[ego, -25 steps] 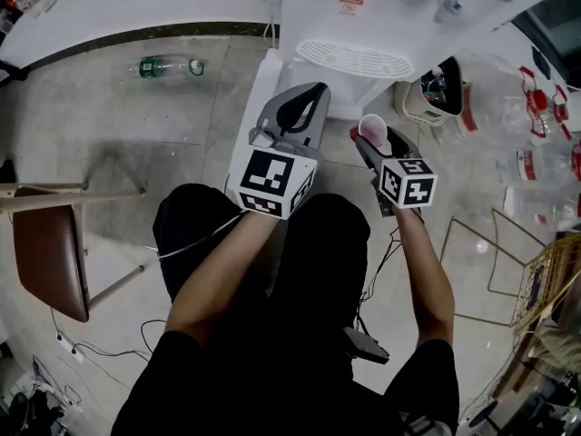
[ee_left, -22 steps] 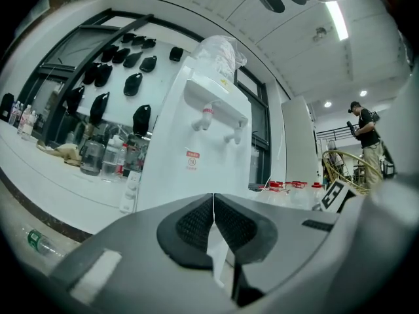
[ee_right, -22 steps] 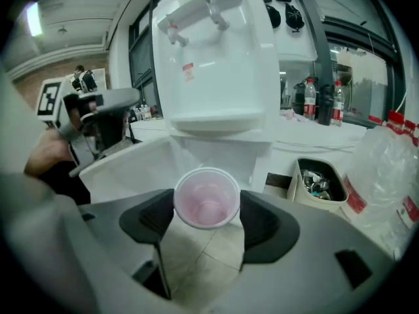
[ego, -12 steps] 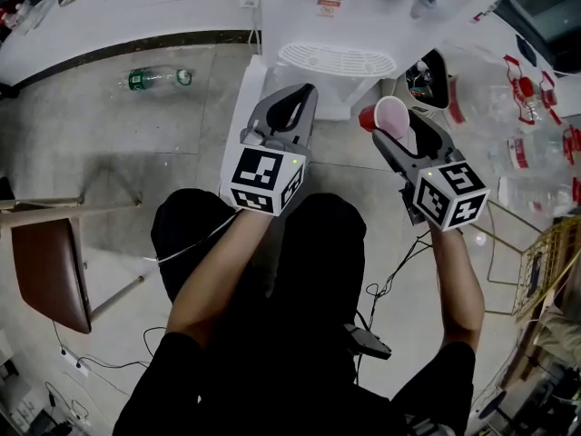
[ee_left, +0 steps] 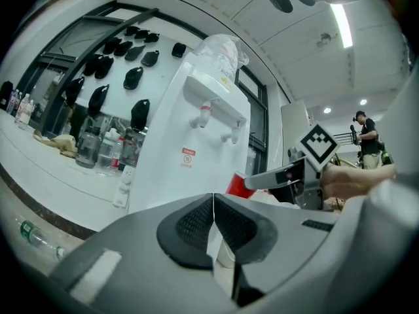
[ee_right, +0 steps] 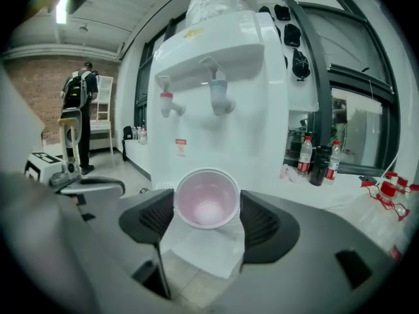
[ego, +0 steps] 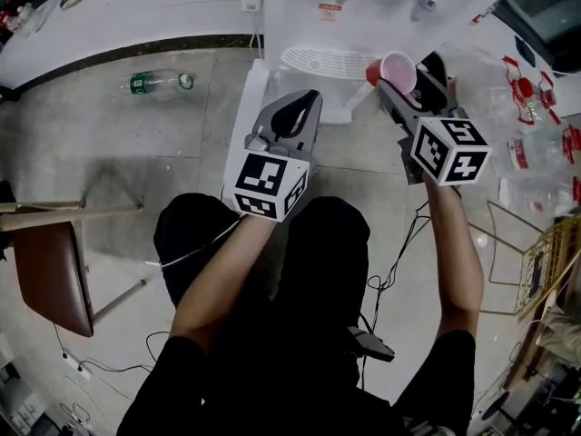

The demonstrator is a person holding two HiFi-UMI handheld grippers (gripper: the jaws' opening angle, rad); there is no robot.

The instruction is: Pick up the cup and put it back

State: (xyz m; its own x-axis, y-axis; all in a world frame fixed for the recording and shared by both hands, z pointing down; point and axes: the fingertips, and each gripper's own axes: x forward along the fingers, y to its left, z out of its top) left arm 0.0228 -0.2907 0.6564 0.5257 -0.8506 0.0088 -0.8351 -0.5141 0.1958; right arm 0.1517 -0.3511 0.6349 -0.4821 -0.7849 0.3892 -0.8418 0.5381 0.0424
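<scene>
Two fingers of my right gripper (ee_right: 207, 222) are clamped on the cup (ee_right: 206, 198), one on each side of its wall. Its open mouth faces back along the fingers toward me, so I look straight into its pale pink inside. In the head view the cup sits at the far tip of that gripper, held clear of the floor (ego: 136, 153), just at the right end of the white drip grille (ego: 318, 59) of the water dispenser (ego: 363, 3). Beyond the cup, the dispenser's white front fills the right gripper view, with a red tap (ee_right: 167, 103) at left and a blue tap (ee_right: 219, 91) at right, both higher than the cup. My left gripper (ee_left: 214, 222) hangs nearer and to the left of the right one, its fingers pressed together with nothing between them. Past them I see the cup's red outside at the right gripper's tip. A green-labelled bottle (ego: 159, 82) lies on the floor well off to the left
</scene>
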